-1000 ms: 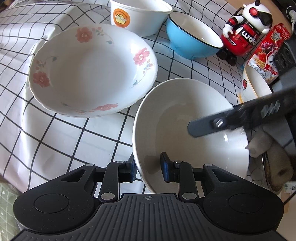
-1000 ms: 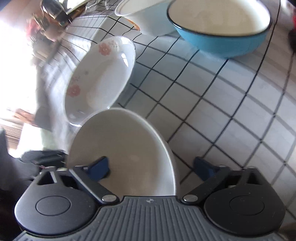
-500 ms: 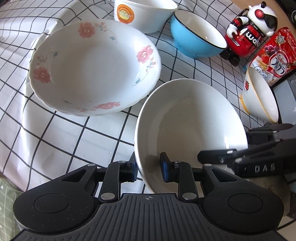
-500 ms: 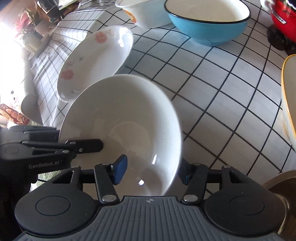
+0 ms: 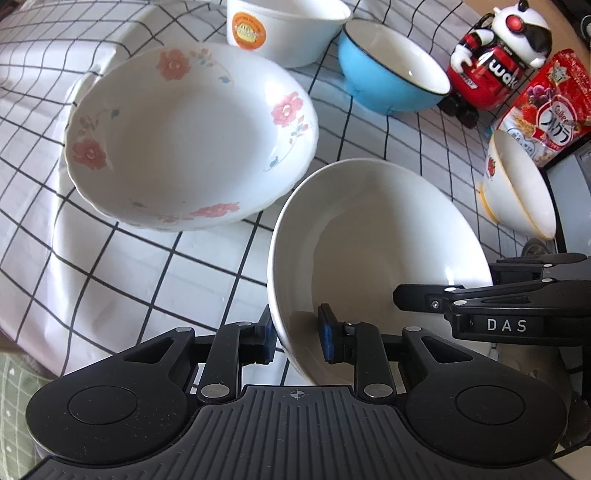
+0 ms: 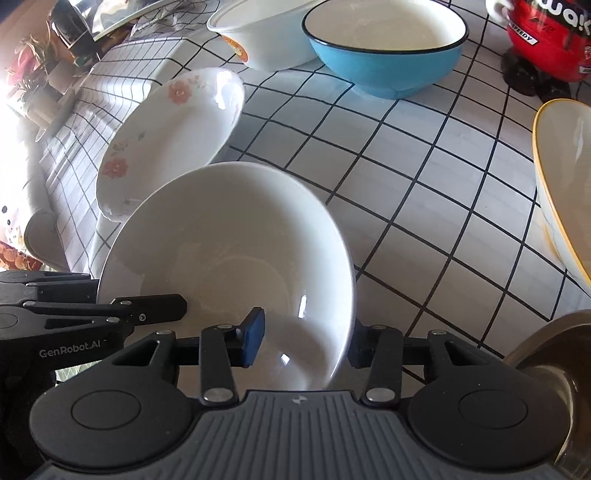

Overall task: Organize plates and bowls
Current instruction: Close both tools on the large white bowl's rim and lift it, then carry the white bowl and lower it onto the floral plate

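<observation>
A plain white bowl (image 5: 380,251) is held above the checked tablecloth. My left gripper (image 5: 297,338) is shut on its near rim, one pad inside and one outside. My right gripper (image 6: 303,341) straddles the opposite rim of the same bowl (image 6: 229,251), one pad inside and one outside, jaws narrowed around the wall. A floral deep plate (image 5: 184,136) sits to the left of the bowl and shows in the right wrist view (image 6: 166,136) too. A blue bowl (image 5: 391,70), a white bowl with an orange sticker (image 5: 284,29) and a yellow-rimmed bowl (image 5: 517,184) stand further back.
A red and white toy robot (image 5: 495,62) and a cereal packet (image 5: 550,107) stand at the back right. A metal pot edge (image 6: 550,350) is at the right wrist view's lower right. The tablecloth (image 6: 424,192) drops off at the left.
My right gripper has come in from the right and closed its jaws around the white bowl's rim. The left gripper keeps its hold; the bowl has barely moved.
</observation>
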`<state>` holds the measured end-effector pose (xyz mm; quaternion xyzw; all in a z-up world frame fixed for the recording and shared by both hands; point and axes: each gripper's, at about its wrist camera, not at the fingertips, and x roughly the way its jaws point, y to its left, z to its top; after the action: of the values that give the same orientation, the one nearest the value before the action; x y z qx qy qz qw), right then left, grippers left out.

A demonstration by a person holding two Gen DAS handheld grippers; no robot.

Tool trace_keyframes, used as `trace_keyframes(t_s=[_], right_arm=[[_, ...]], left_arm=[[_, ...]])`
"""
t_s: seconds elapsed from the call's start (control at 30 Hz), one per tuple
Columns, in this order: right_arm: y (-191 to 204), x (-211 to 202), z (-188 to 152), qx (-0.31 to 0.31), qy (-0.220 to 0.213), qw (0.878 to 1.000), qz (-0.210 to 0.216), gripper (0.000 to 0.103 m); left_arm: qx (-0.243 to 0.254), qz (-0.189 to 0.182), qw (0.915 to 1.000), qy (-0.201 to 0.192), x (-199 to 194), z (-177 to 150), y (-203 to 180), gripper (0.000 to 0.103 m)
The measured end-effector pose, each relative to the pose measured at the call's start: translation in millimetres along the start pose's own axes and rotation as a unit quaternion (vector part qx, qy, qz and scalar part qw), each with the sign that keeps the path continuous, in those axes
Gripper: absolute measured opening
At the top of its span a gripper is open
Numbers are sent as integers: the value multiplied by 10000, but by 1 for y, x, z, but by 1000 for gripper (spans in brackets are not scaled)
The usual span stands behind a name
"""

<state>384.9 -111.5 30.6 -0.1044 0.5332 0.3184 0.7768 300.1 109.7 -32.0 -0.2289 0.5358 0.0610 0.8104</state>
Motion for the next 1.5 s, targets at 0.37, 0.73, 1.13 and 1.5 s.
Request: trace_keyframes(t_s=[0.37, 0.73, 1.13, 1.5], right_arm=[[22, -43, 21, -460, -559, 9973, -133, 44], [83, -56, 95, -827, -1440, 9860, 146, 44], [117, 21, 106, -798, -971, 9919, -181, 44], [109, 48, 110, -388, -808, 9954, -346, 44]], left_arm=[[11, -109, 9977, -673, -45, 15, 1, 24], [30, 212, 9880, -1528, -96, 66, 52, 24], [-173, 353, 9927, -1142, -48, 68, 114, 26], [69, 41, 9965, -826, -25, 74, 132, 24]])
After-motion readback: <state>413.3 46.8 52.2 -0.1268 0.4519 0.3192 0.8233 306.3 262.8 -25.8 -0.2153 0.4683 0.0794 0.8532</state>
